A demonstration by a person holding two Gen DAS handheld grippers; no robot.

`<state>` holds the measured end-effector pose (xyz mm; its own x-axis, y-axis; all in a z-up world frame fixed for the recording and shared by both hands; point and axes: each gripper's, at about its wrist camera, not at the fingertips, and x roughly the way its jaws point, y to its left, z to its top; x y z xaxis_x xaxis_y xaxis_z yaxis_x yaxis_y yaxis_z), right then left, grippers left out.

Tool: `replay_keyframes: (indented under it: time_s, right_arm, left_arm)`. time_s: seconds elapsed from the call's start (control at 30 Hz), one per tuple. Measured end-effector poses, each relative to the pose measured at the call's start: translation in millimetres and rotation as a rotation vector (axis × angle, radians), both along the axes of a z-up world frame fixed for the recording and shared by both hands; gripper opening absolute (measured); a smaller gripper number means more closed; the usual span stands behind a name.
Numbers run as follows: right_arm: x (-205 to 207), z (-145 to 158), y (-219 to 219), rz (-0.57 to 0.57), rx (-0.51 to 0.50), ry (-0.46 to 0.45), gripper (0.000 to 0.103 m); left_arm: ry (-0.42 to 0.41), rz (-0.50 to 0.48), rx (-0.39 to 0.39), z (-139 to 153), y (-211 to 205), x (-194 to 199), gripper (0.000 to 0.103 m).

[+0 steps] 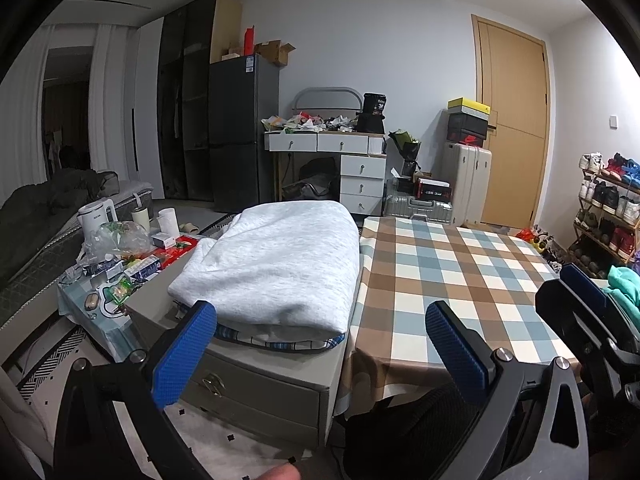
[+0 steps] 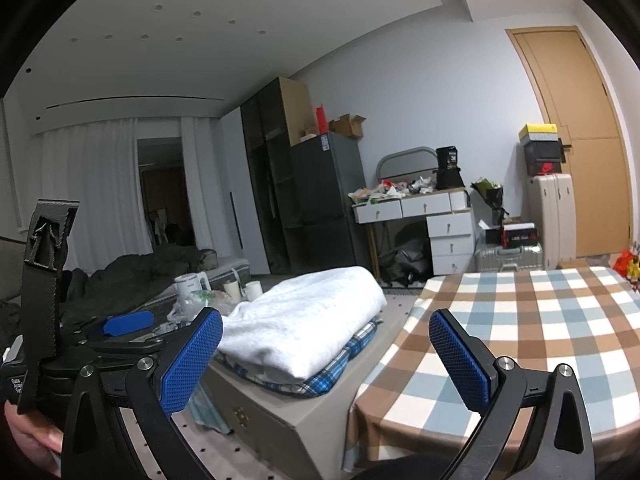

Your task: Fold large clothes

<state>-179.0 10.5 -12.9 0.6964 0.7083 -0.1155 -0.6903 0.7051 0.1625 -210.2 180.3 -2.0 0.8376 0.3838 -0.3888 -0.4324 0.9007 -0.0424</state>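
— Two grippers are hanging empty, so what is the left wrist view showing?

— Its left gripper [image 1: 320,344] is gaping wide, nothing lying between the blue pads. A folded white garment [image 1: 272,268] is sitting just ahead and slightly left of it, stacked on a blue plaid garment [image 1: 280,345] on top of a grey drawer chest [image 1: 256,384]. The white one's long axis is running away from the camera, its thick folded edge facing the gripper.

— And the table?

— The checked tablecloth [image 1: 460,280] is lying bare, right beside the chest. A teal cloth [image 1: 624,288] is peeking in at the far right, just behind the right gripper [image 1: 576,300], though I cannot tell whether it is clothing waiting its turn.

— Now the right wrist view?

— The right gripper [image 2: 326,354] is also standing spread and holding nothing. The white garment [image 2: 308,324] is lying ahead and to its left, over the plaid garment [image 2: 332,360]; the left gripper [image 2: 124,326] is sitting nearer that stack. The tablecloth [image 2: 540,340] is stretching ahead and to the right.

— So what is the next move turning on?

— I am judging that a fresh garment is needing to be brought onto the cloth.

— And the room?

— A fridge [image 2: 324,200], a cluttered white desk [image 2: 416,208], suitcases [image 2: 548,216] and a wooden door [image 2: 580,140] are lining the far wall.
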Motion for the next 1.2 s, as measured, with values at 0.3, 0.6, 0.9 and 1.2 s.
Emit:
replay_keyframes:
  time_s: [0.3,0.6,0.9,1.2]
  right_arm:
    - [-1.4,-1.4,-6.3,-0.007,0.019,0.008,0.103]
    - [-2.9,-1.5,-7.3,-0.010,0.018,0.007,0.103]
    - [-6.7,-1.6,-4.6,-0.013,-0.001,-0.011,0.103]
    - [-6.6,-1.7,-4.3,-0.016,-0.002,-0.010,0.103]
  left_arm:
    - [0.000,-0.010,0.010,1.5,-2.7,1.8,0.102]
    - [0.003,-0.010,0.008,1.0,-2.9,2.7,0.102]
    - [0.010,-0.013,0.002,-0.5,-0.5,5.1,0.102]
    - [0.014,-0.014,0.004,-1.2,0.9,5.2,0.102]
